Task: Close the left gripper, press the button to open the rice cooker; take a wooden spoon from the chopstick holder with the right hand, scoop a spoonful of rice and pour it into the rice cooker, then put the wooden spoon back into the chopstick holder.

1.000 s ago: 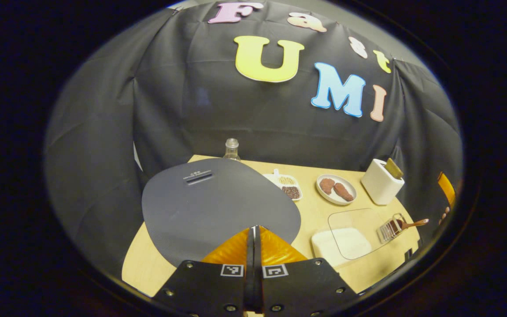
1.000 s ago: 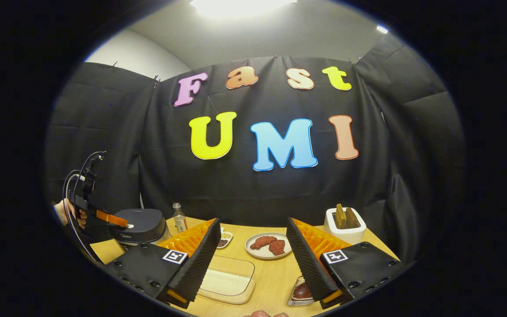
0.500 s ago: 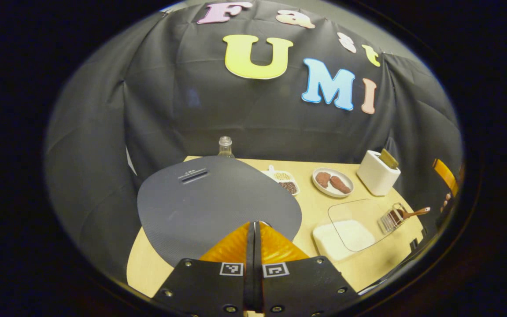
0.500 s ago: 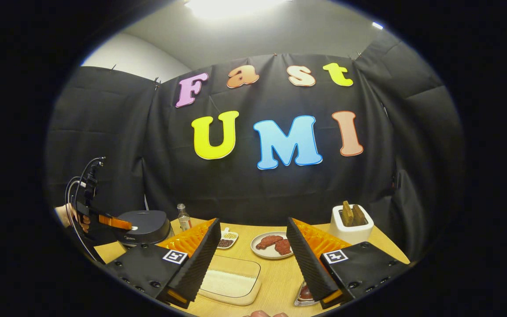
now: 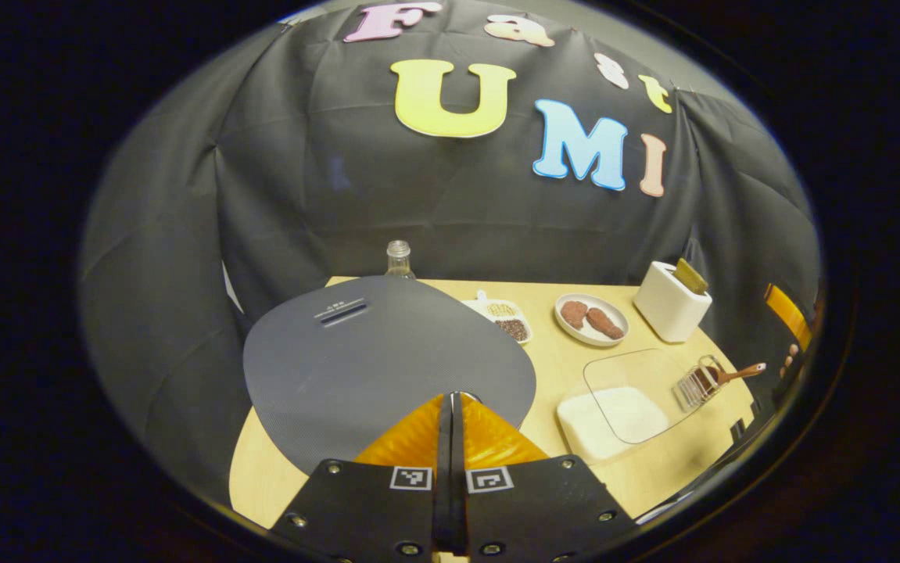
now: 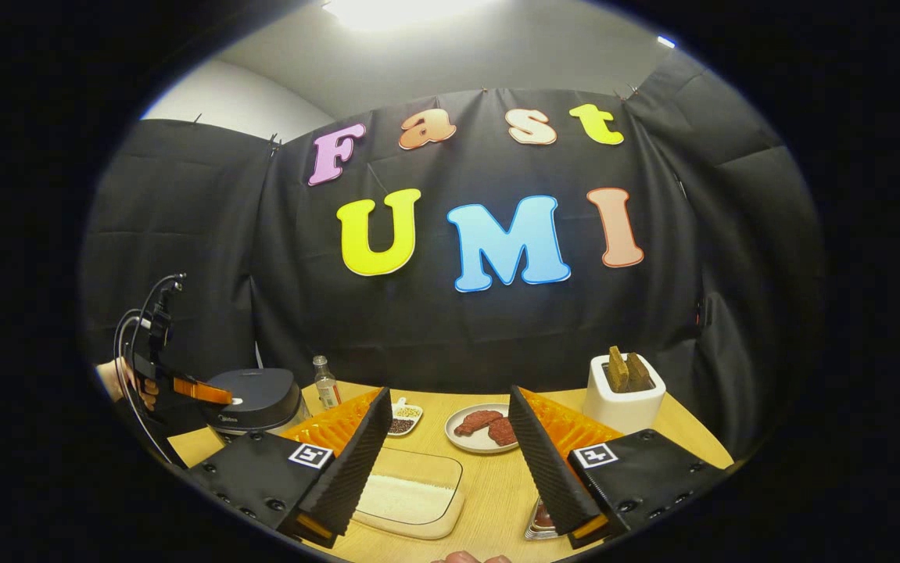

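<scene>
Rice cooker lid dark grey, fine matte weave texture. Table pale yellow wood grain. Rice white, in clear tray. Toaster white, brown slices in it. Plate white, reddish-brown meat pieces on it. Small dish white, yellow and dark brown grains. Spoon brown wood. Bottle clear, red label.

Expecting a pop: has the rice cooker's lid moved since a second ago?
No. The rice cooker's lid lies flat, its far edge still meeting the bottle as before.
</scene>
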